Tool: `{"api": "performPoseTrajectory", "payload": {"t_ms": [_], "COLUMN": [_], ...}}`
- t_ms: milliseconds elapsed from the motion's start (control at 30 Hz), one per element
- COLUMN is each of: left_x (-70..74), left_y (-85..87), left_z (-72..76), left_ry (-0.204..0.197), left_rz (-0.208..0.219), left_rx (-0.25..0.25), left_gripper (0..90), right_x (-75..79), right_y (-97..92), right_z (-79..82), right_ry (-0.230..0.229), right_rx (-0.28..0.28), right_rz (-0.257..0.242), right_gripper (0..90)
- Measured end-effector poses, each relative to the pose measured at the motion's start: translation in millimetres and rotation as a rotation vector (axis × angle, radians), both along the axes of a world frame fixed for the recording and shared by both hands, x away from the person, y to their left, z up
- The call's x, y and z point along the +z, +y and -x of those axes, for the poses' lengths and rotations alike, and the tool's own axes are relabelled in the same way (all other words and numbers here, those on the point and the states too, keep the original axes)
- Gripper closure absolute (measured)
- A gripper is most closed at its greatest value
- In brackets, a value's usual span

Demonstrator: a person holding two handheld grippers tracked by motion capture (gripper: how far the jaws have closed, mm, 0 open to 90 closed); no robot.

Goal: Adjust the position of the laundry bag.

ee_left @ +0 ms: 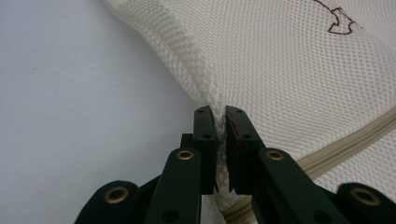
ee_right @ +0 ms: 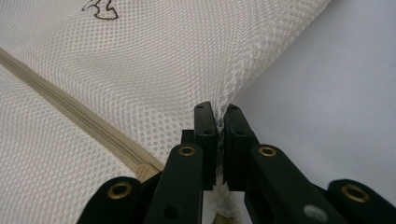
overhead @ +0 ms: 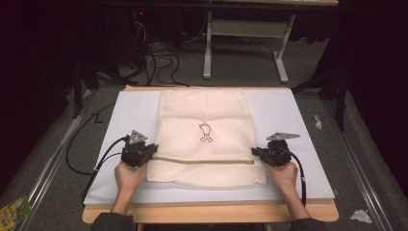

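Observation:
A cream mesh laundry bag (overhead: 204, 139) lies flat on a white board (overhead: 130, 113), with a small dark outline drawing (overhead: 205, 132) at its middle and a beige zipper (overhead: 202, 161) running across its near part. My left gripper (overhead: 153, 150) pinches the bag's left edge by the zipper end; in the left gripper view the mesh (ee_left: 280, 60) is folded between the jaws of the left gripper (ee_left: 220, 116). At the bag's right edge my right gripper (overhead: 256, 152) is shut on the mesh (ee_right: 154, 70), seen squeezed between the jaws of the right gripper (ee_right: 219, 112).
The white board rests on a wooden table (overhead: 211, 211) whose front edge is near the person. A white-legged desk frame (overhead: 245, 43) and loose cables (overhead: 161, 60) stand on the grey carpet beyond. Crumpled paper (overhead: 361, 215) lies at the floor's right.

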State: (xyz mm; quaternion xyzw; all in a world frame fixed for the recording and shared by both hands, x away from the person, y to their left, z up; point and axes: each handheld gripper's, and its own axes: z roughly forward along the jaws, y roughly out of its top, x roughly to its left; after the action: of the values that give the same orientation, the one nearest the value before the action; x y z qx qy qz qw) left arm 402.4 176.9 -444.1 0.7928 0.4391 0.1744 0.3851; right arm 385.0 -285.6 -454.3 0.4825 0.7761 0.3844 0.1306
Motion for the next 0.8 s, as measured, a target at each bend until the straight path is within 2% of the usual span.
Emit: {"api": "performPoseTrajectory", "payload": {"t_ms": [200,333,500,667,767,800], "left_x": [-6.3,-8.4,-14.6,-14.1,-15.8,-15.8], "left_y": [0.3,0.9,1.9,3.1,1.8,1.8], "left_z": [2.7,3.5,3.4,3.6,3.8,3.8], "left_ry": [0.008,0.004,0.020,0.010,-0.002,-0.002], "left_rz": [-0.014,-0.011,-0.002,-0.003,-0.004,-0.004], "left_rx": [0.008,0.012,0.022,0.030,0.028,0.028], "left_gripper": [82.6,81.8,80.5,78.7,70.0,67.3], "right_x": [-2.7,-4.5,-7.1,-9.2,-8.8,-8.8], "right_y": [1.9,1.9,1.7,1.8,1.5,1.5], "right_z": [4.3,5.7,6.2,6.9,6.1,6.1], "right_ry": [-0.002,0.001,0.006,0.009,-0.002,-0.002], "right_rx": [0.001,-0.001,-0.001,-0.013,-0.024,-0.024], "right_rz": [0.003,0.002,0.000,0.001,0.011,0.011], "right_gripper": [86.9,86.6,85.8,83.4,75.2,75.2]}}
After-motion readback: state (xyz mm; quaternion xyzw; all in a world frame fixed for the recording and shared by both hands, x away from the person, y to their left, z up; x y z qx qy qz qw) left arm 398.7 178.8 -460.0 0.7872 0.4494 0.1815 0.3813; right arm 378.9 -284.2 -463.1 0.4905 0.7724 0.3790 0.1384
